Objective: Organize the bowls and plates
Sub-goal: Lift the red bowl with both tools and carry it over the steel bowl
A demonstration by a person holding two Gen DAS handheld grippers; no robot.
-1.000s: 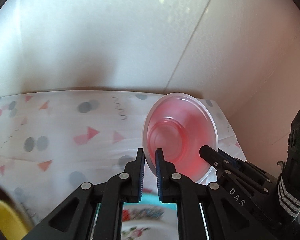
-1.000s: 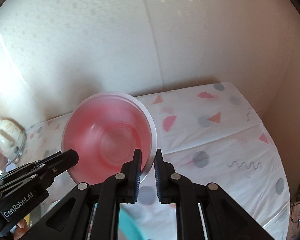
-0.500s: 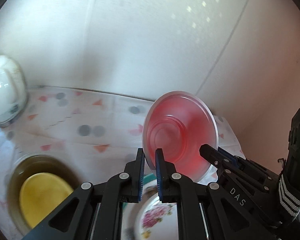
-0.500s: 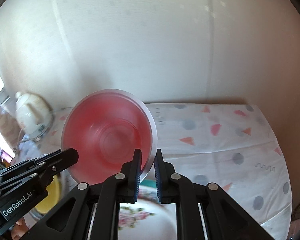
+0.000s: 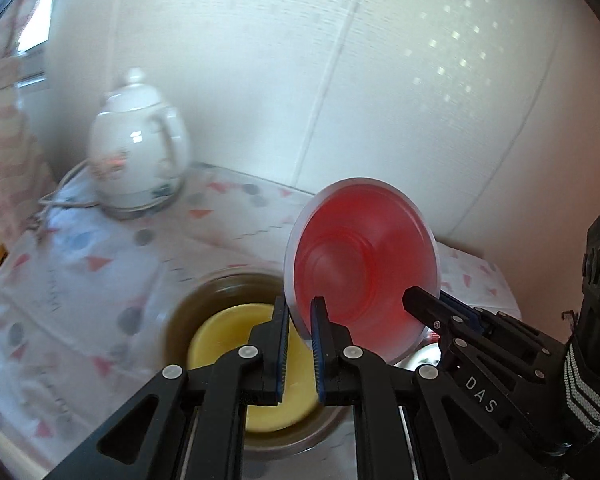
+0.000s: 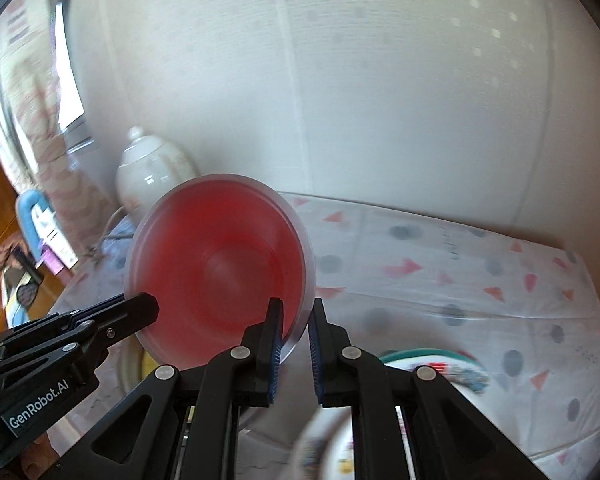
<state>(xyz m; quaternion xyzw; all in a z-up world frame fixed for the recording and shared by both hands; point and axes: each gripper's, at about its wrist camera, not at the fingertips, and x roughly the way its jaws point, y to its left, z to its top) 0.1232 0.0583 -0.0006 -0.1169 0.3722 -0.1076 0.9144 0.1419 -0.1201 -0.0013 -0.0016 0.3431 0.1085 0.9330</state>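
Red bowl (image 5: 362, 272) rim pinched between left tool (image 5: 300, 316), right tool (image 6: 294, 320).

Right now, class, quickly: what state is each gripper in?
Left gripper: shut on the rim of the red bowl.
Right gripper: shut on the opposite edge of the same bowl's rim, which is held tilted above the table.

A pale textured wall (image 5: 380, 80) with vertical seams stands behind a table under a white tablecloth (image 6: 440, 276) printed with pink triangles and grey dots. Specks of light dot the wall's upper right. A bright window (image 6: 66, 92) shows at far left, blurred.
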